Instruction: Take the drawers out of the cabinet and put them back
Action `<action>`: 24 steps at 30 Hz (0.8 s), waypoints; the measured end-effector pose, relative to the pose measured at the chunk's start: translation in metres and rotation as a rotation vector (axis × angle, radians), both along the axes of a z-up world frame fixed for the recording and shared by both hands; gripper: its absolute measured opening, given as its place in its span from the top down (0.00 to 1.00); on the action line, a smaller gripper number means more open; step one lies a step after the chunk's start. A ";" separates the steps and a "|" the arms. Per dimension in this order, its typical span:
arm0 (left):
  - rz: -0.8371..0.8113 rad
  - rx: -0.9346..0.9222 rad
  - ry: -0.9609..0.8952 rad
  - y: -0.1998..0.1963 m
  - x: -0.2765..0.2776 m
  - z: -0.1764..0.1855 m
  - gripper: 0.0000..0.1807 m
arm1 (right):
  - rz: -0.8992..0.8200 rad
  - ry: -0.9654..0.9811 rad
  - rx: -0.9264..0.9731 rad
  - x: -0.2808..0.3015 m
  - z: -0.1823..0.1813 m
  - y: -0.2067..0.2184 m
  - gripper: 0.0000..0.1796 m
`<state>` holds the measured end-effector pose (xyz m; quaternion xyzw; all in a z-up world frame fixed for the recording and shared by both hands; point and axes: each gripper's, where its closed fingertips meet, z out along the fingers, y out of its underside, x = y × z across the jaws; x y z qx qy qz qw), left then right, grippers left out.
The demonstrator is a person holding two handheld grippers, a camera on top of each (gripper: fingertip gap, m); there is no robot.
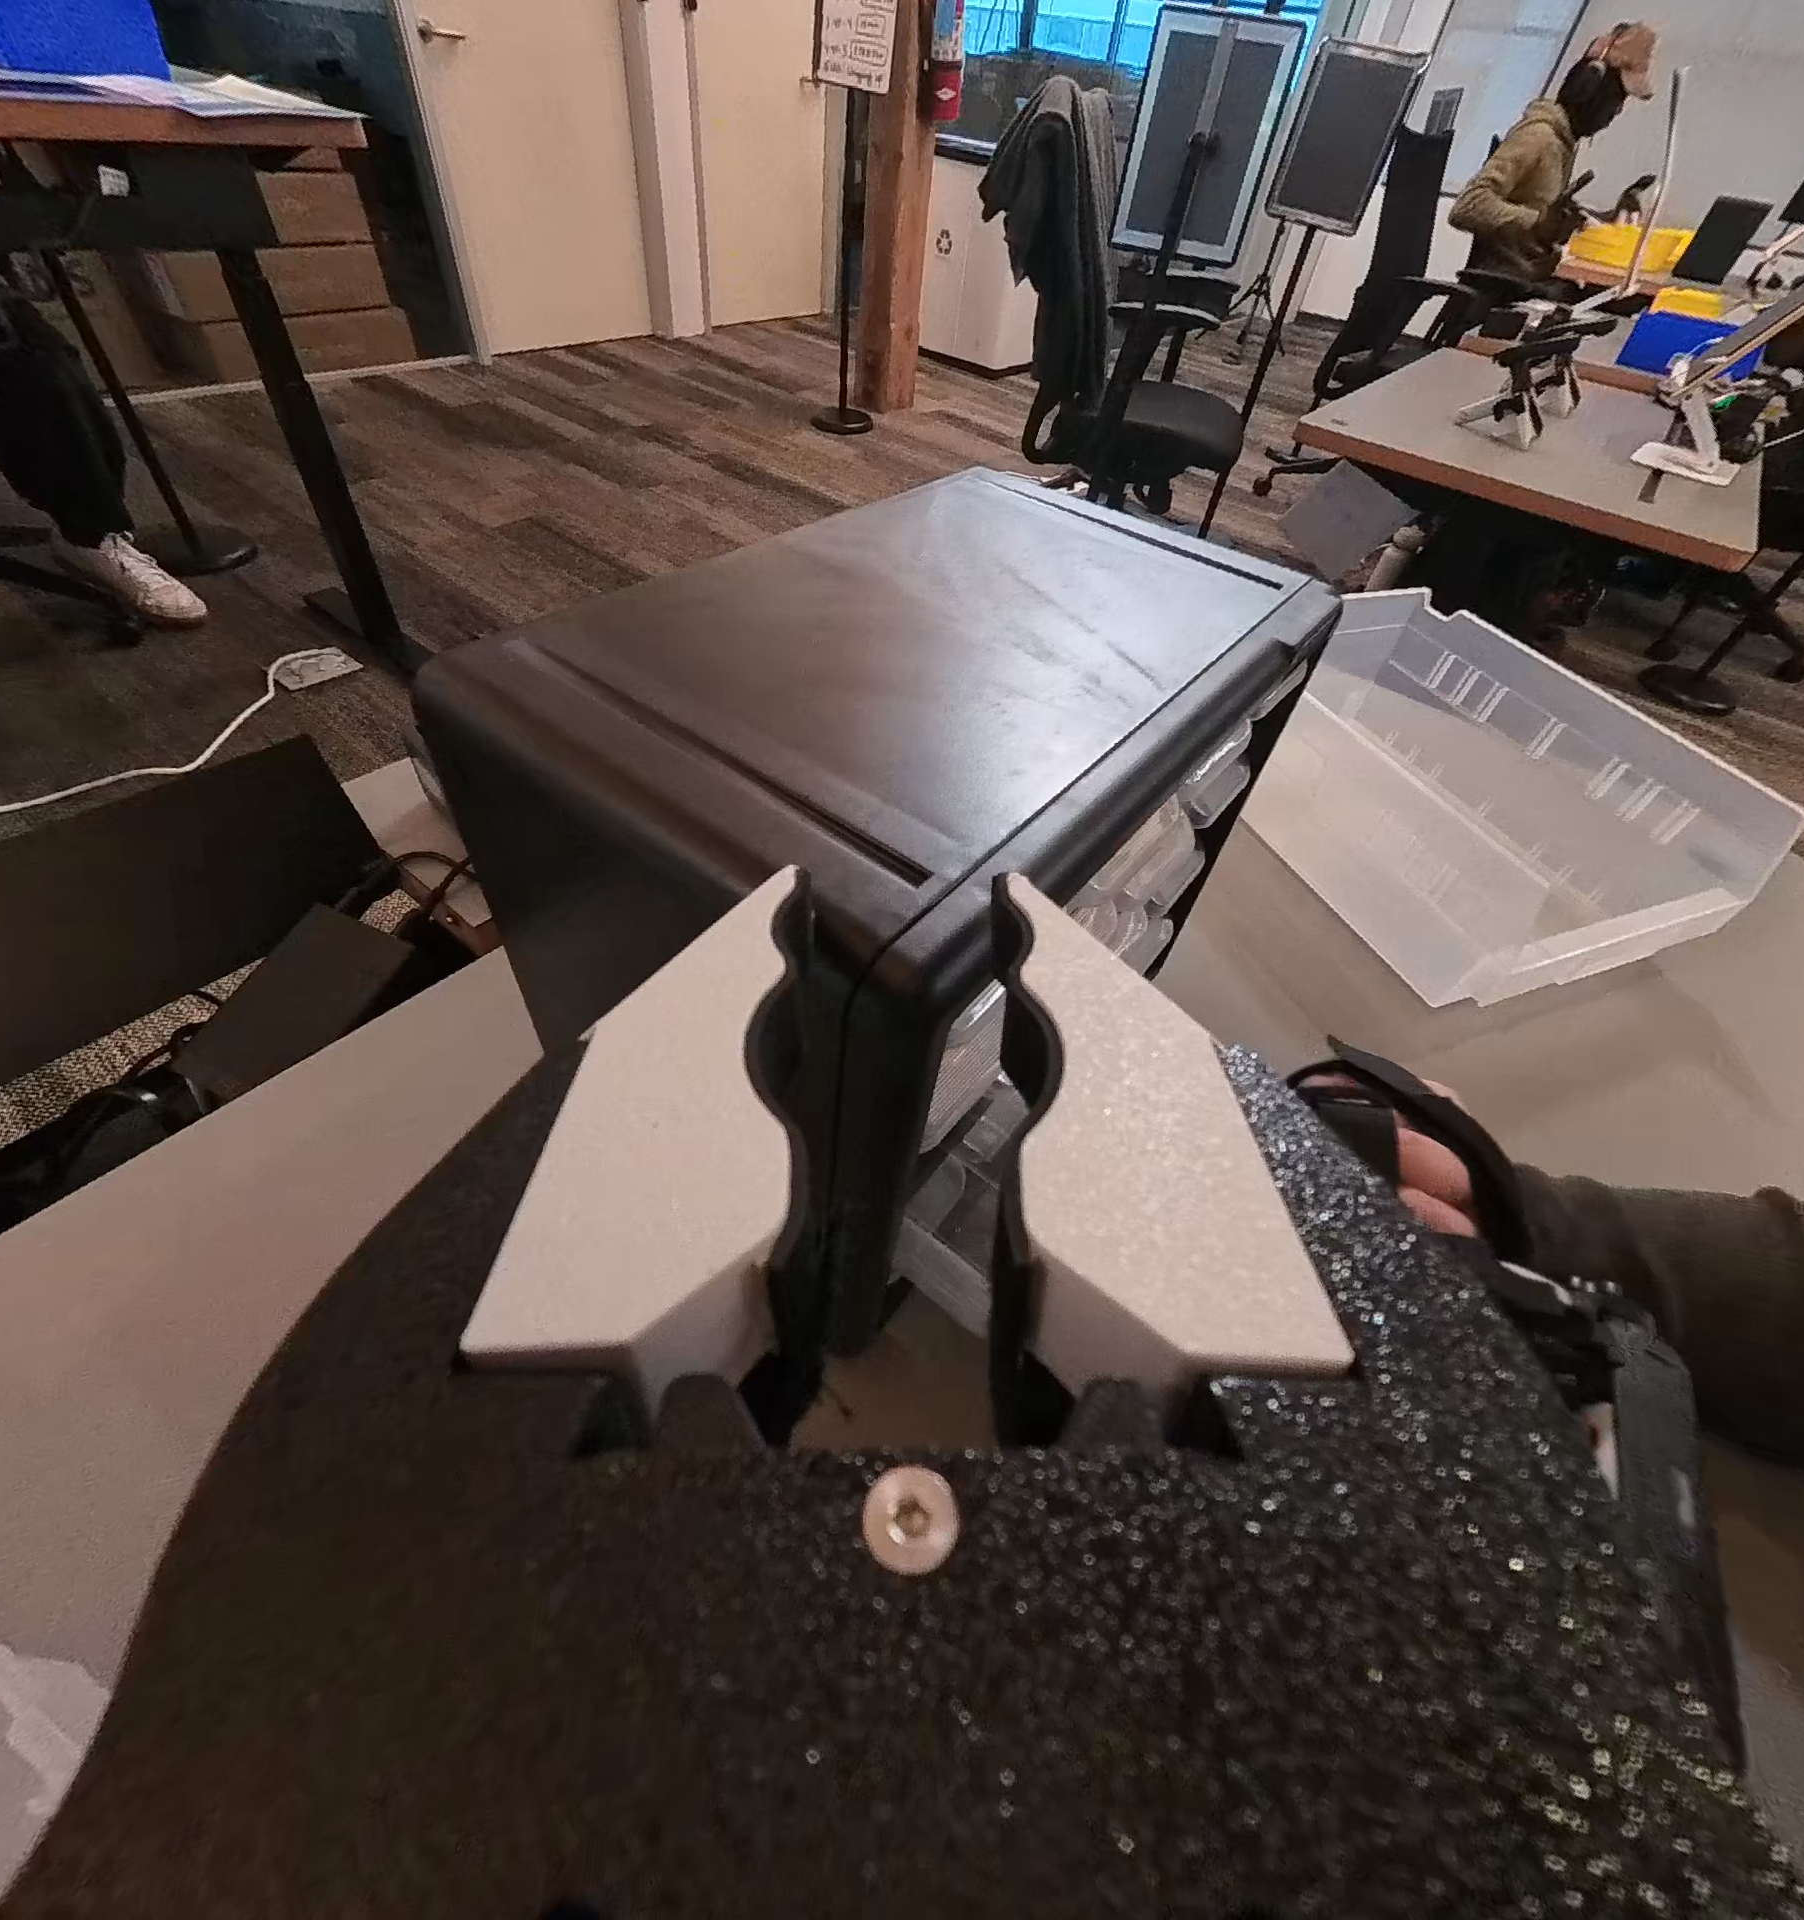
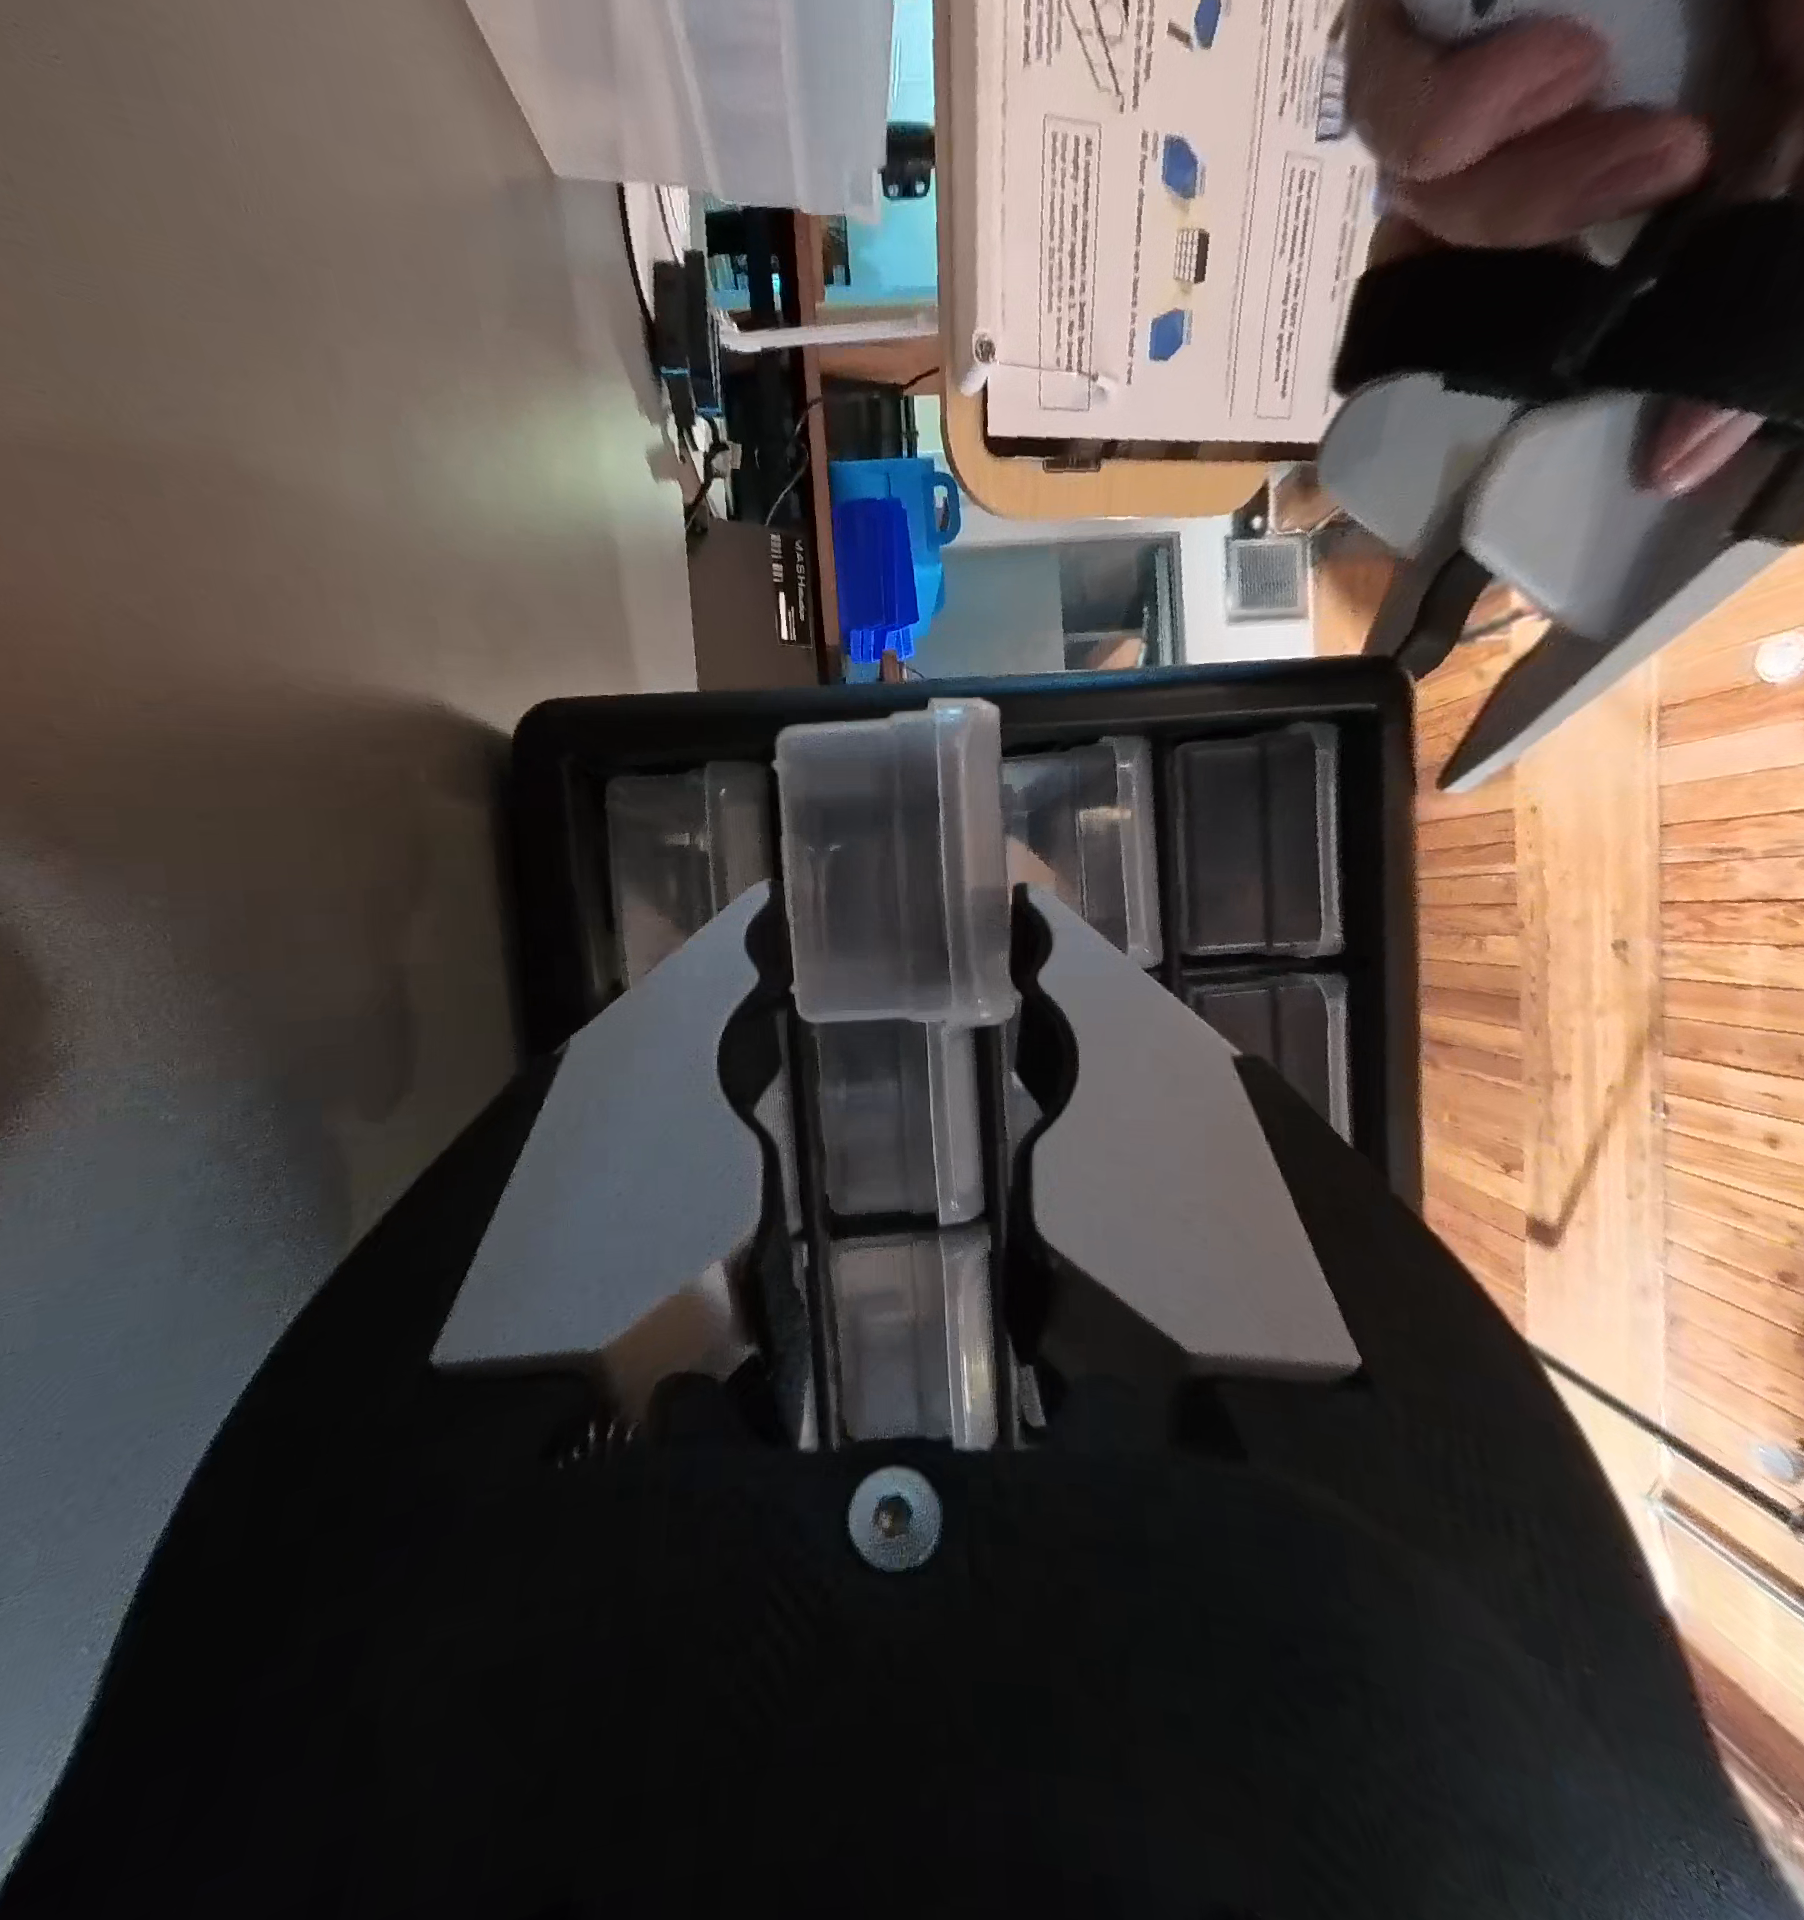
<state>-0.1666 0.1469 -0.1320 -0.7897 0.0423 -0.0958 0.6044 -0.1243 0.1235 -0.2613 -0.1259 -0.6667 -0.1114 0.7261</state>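
Left gripper (image 1: pixel 903 935) fingers clamp cabinet (image 1: pixel 877 707) corner, bracing it; right gripper (image 2: pixel 893 935) fingers pinch clear drawer (image 2: pixel 893 883), partly out of slot.

Large clear bin (image 1: pixel 1521 800), office chair (image 1: pixel 1137 343), easels (image 1: pixel 1204 135).

Left wrist view: the left gripper (image 1: pixel 903 940) covers the near corner of the black cabinet (image 1: pixel 877 686), so contact between pads and cabinet cannot be judged; the cabinet's drawer fronts show only as a thin sliver at its right edge. The clear tray (image 1: pixel 1532 800) is partly masked by the cabinet. The hand (image 1: pixel 1438 1153) at the right is half hidden behind the gripper body. Right wrist view: the small clear drawer (image 2: pixel 893 904) has its sides screened by the right gripper (image 2: pixel 893 904) fingers. The other gripper (image 2: pixel 1480 540), top right, is motion-blurred and cut by the frame edge.
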 end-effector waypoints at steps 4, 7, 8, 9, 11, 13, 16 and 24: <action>0.002 0.001 0.002 0.000 0.000 0.000 0.82 | 0.021 -0.005 0.012 0.015 -0.001 -0.013 0.77; 0.002 0.001 0.003 0.000 0.000 0.000 0.82 | 0.037 -0.006 0.004 0.027 0.000 -0.026 0.77; 0.002 0.001 0.003 0.000 0.000 0.000 0.82 | 0.047 -0.004 -0.004 0.032 0.000 -0.031 0.77; 0.001 0.001 0.002 0.000 0.000 0.000 0.82 | 0.056 -0.001 -0.013 0.036 0.001 -0.036 0.77; 0.001 0.001 0.002 0.000 0.000 0.000 0.82 | 0.062 0.000 -0.019 0.045 0.002 -0.044 0.77; 0.003 0.001 0.003 0.000 -0.001 0.000 0.82 | 0.075 -0.003 -0.012 0.052 0.002 -0.052 0.77; 0.004 0.001 0.005 0.000 0.000 0.000 0.83 | 0.085 -0.018 -0.023 0.062 0.000 -0.058 0.77; 0.003 0.001 0.004 0.000 0.000 0.000 0.83 | 0.123 -0.168 -0.112 0.099 -0.020 -0.061 0.77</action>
